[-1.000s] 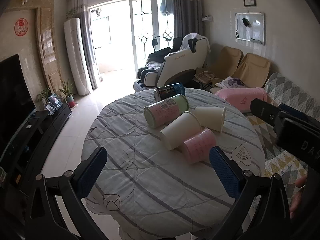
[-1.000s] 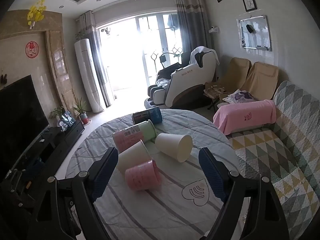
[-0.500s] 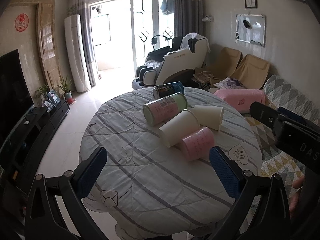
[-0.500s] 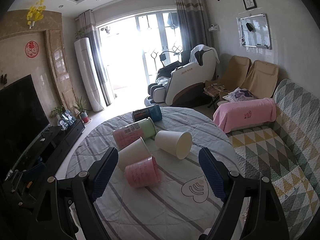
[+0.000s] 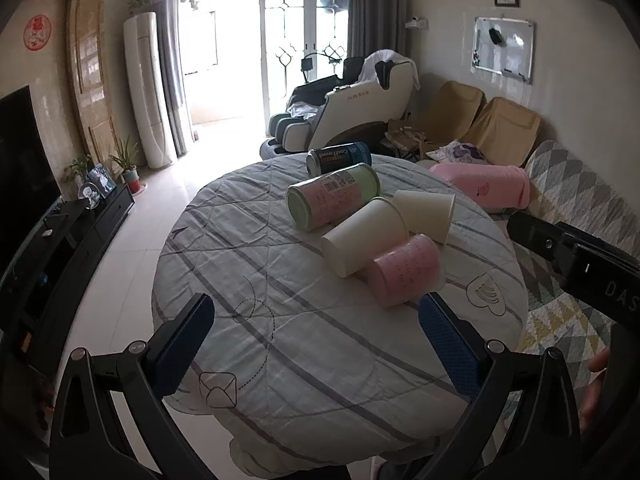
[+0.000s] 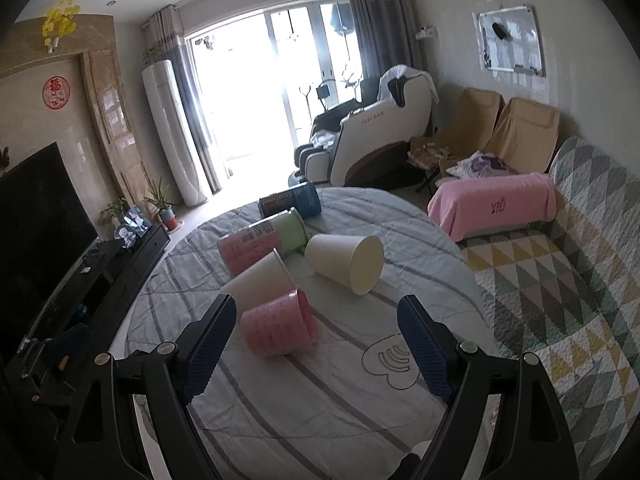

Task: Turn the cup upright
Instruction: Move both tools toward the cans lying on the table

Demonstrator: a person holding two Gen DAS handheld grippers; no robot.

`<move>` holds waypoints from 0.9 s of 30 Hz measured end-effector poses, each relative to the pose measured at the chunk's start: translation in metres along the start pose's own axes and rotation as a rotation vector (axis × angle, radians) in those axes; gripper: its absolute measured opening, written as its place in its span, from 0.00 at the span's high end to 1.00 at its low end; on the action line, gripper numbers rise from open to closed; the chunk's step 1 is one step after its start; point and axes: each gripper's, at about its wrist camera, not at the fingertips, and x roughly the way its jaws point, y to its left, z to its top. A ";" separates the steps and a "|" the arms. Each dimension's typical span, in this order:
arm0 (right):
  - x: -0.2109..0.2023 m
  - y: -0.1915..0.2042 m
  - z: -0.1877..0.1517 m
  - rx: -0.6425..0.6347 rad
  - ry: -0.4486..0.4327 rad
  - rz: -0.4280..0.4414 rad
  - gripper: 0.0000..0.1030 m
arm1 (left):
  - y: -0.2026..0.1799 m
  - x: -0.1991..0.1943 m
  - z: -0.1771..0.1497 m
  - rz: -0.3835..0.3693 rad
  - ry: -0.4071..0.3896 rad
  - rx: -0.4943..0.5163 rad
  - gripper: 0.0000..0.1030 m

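Right wrist view, item one: pink cup (image 6: 276, 330), on its side on the quilt-covered round worktop (image 6: 320, 408), just ahead of the right tongs (image 6: 320, 344) and slightly toward their left finger. Long axis runs roughly across the line of approach; mouth faces right and a little away, base toward the left. Right tongs: fingers wide apart, holding nothing, hovering above the near part of the worktop.

Item two: white paper cup (image 6: 256, 280), also lying down, touching the pink cup on its far-left side. Item three: second white paper cup (image 6: 344, 262), beyond the pink cup to the right, apart from it, mouth turned toward the camera. Item four: pink-and-green can (image 6: 264, 242), on its side behind the first white cup. Item five: dark can with blue end (image 6: 290, 203), farthest from the pink cup, near the far edge.

Left wrist view: left tongs (image 5: 316, 340) likewise spread and empty, the pink cup (image 5: 404, 270) lying off beyond their right finger. Judgement: the right tongs are the nearer and better aligned (their gap frames the cup already).

Hard to make out: the pink cup's interior, and whether it rests against the white cup or merely beside it. Both handles are cut off at the frame bottom.
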 end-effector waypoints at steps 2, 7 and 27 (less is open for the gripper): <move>0.003 0.000 0.000 -0.001 0.009 -0.002 0.19 | 0.001 0.004 0.002 0.001 0.005 0.011 0.00; 0.013 0.000 0.003 -0.006 0.025 0.002 0.19 | 0.007 0.014 0.013 0.006 0.017 0.024 0.00; 0.068 -0.015 0.030 -0.015 0.085 0.016 0.19 | 0.001 0.070 0.054 -0.091 0.071 0.098 0.00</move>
